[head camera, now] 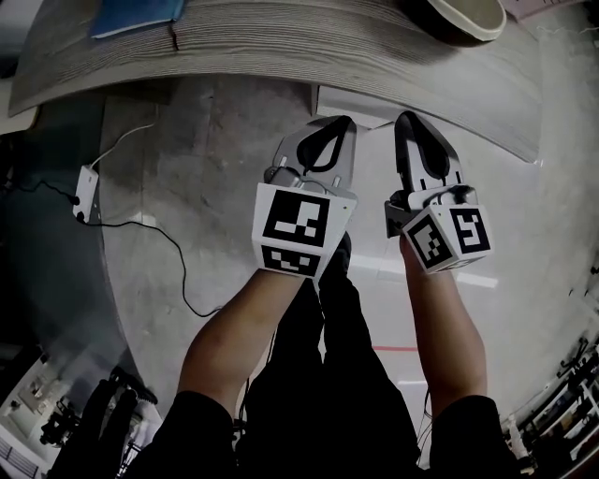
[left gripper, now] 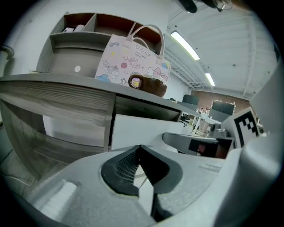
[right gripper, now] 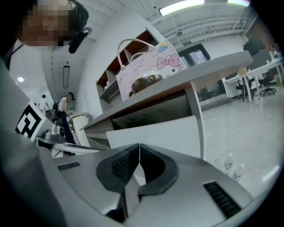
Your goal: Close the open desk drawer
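The desk drawer's white front point(head camera: 370, 101) sticks out a little from under the grey wood-grain desk point(head camera: 281, 47). It fills the middle of the left gripper view point(left gripper: 133, 128) and of the right gripper view point(right gripper: 155, 135). My left gripper point(head camera: 339, 123) and right gripper point(head camera: 406, 120) are side by side, both pointing at that front from just short of it. I cannot tell whether either one touches it. The left gripper point(left gripper: 140, 147) is shut with nothing between its jaws. The right gripper point(right gripper: 139, 145) is shut and empty too.
On the desk stand a pink cartoon-print bag point(left gripper: 133, 62), a brown bowl point(left gripper: 148, 85), a blue book point(head camera: 136, 14) and shelves point(left gripper: 75, 26). A power strip point(head camera: 86, 192) with its cable lies on the floor at left. Two bottles point(right gripper: 228, 162) stand on the floor at right.
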Available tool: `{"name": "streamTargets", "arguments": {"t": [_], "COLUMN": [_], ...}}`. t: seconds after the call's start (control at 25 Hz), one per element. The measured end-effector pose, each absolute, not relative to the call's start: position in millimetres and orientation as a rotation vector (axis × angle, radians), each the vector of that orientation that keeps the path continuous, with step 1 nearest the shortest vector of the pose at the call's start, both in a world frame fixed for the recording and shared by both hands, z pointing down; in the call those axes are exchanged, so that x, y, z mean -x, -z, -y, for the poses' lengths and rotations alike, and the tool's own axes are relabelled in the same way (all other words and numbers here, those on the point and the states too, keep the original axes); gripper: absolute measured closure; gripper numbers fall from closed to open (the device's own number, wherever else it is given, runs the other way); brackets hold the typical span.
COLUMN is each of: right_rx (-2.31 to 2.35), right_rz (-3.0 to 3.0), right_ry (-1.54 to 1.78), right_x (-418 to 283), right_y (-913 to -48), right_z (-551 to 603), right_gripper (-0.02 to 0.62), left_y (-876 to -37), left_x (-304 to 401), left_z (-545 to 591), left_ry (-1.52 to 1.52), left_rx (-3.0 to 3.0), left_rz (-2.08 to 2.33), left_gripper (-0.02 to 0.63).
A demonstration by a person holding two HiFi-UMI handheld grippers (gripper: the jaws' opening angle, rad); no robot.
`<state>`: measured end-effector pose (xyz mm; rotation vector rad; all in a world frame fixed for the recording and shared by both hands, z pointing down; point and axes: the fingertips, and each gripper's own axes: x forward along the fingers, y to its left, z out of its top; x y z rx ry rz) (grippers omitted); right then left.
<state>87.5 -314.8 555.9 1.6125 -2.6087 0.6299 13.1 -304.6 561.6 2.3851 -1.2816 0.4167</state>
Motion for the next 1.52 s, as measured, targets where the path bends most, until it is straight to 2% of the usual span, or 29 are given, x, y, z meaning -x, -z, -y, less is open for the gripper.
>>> {"name": "streamTargets", "arguments": {"t": [1.2, 1.4, 1.52], "right_rx": [-1.589, -1.546, -1.508], "right_rz": [2.566, 2.619, 2.636], "right_ry": [-0.632, -0.717, -0.748], "right_x": [-92, -77, -69], "right_y": [-575, -553, -517], "right_z": [333, 305, 265], "right_gripper": [0.581, 0.58, 0.58], "left_y": [-568, -556, -519], "left_x": [-25, -32, -30], "left_z": [346, 307, 266], "left_ry": [-0.434, -0.428, -0.431], "left_rx": [-2.452, -2.458, -2.478], "left_rz": [1.317, 1.248, 1.236], "left_gripper": [0.601, 0.601, 0.601]}}
